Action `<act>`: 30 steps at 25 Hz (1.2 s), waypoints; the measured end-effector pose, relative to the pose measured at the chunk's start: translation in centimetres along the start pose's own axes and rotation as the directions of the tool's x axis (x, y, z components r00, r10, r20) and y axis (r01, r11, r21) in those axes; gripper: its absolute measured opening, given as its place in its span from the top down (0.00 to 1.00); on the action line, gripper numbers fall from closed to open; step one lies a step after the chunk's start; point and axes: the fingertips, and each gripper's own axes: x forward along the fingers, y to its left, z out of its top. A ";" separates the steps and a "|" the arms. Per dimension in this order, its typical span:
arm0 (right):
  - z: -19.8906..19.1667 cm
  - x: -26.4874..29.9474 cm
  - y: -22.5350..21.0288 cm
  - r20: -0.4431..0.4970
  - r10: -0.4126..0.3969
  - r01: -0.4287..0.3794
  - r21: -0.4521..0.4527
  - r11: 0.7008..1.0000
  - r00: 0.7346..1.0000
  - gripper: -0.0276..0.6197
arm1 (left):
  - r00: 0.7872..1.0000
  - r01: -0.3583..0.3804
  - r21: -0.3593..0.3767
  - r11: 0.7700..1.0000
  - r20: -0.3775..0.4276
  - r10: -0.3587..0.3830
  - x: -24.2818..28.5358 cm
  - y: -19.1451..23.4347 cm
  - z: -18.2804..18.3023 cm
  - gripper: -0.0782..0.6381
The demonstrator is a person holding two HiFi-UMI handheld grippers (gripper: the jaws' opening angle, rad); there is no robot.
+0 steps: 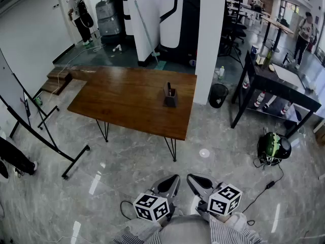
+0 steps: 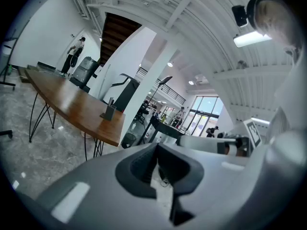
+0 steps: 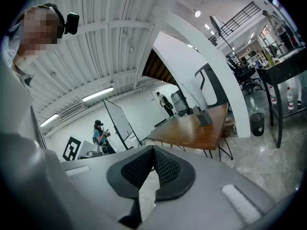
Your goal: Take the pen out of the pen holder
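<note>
A dark pen holder stands near the right end of the brown wooden table, with a dark pen upright in it. Both grippers are low in the head view, close to my body and far short of the table. My left gripper and my right gripper are side by side, shut and holding nothing. The left gripper view has its jaws closed, with the pen holder far off on the table. In the right gripper view the jaws meet, and the holder is distant.
A white pillar and a black bin stand right of the table. A black side table with bottles is further right. A whiteboard stand is at the left. A green and black device with a cable lies on the floor.
</note>
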 end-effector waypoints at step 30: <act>8.2 13.2 -14.4 -0.023 -0.042 0.044 0.087 0.995 0.999 0.96 | 0.999 0.008 -0.062 0.998 -0.040 -0.010 15.2 12.1 8.9 0.88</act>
